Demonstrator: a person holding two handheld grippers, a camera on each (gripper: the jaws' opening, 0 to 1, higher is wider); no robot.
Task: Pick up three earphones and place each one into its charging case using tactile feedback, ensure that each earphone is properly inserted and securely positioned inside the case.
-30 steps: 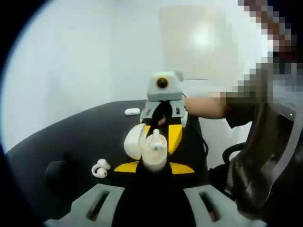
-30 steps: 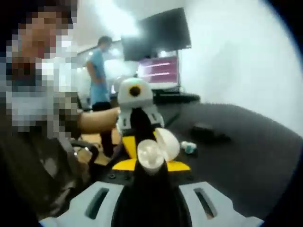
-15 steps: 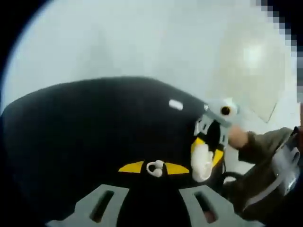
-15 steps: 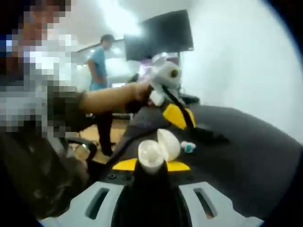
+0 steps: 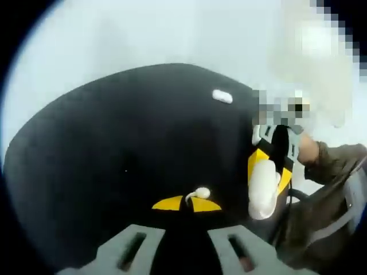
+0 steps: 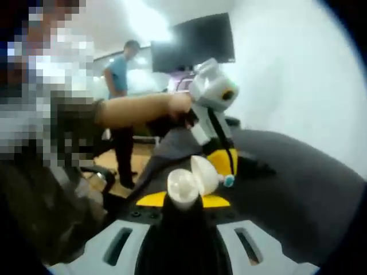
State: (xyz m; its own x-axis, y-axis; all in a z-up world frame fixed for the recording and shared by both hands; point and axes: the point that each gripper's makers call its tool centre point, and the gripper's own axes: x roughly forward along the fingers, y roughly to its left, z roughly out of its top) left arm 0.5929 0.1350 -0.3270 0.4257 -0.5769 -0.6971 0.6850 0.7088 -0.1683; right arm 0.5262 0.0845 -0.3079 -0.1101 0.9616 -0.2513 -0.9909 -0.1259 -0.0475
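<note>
- The left gripper [image 5: 187, 204] has its yellow-tipped jaws pressed together on a small white earphone [image 5: 198, 193], which sits at the tips just above the black table [image 5: 114, 149].
- The right gripper [image 6: 182, 200] is pinching the white charging case [image 6: 192, 180]; its lid stands open, and the case is held up off the table.
- In the left gripper view the case [image 5: 262, 189] hangs at the right, beyond the table's rounded edge, well apart from the earphone.
- In the right gripper view the left gripper [image 6: 221, 157] reaches in just behind the case, close to the open lid; a small pale blue-tipped thing [image 6: 229, 181] shows beside the lid, too blurred to tell what it is.
- Another white earphone case or bud [image 5: 222, 96] lies alone near the far edge of the table; which it is I cannot tell.
- The table top around the left gripper's tips is a broad dark sweep out to the curved far rim.
- A dark flat object [image 6: 252, 166] lies on the table past the case in the right gripper view.
- The walls [image 5: 143, 34] are pale and plain.
- A dark screen [image 6: 195, 40] hangs on the far wall, and a person in a blue shirt [image 6: 117, 80] stands beneath it.
- The bare forearm [image 6: 137, 109] of the person holding the grippers stretches across toward the left gripper.
</note>
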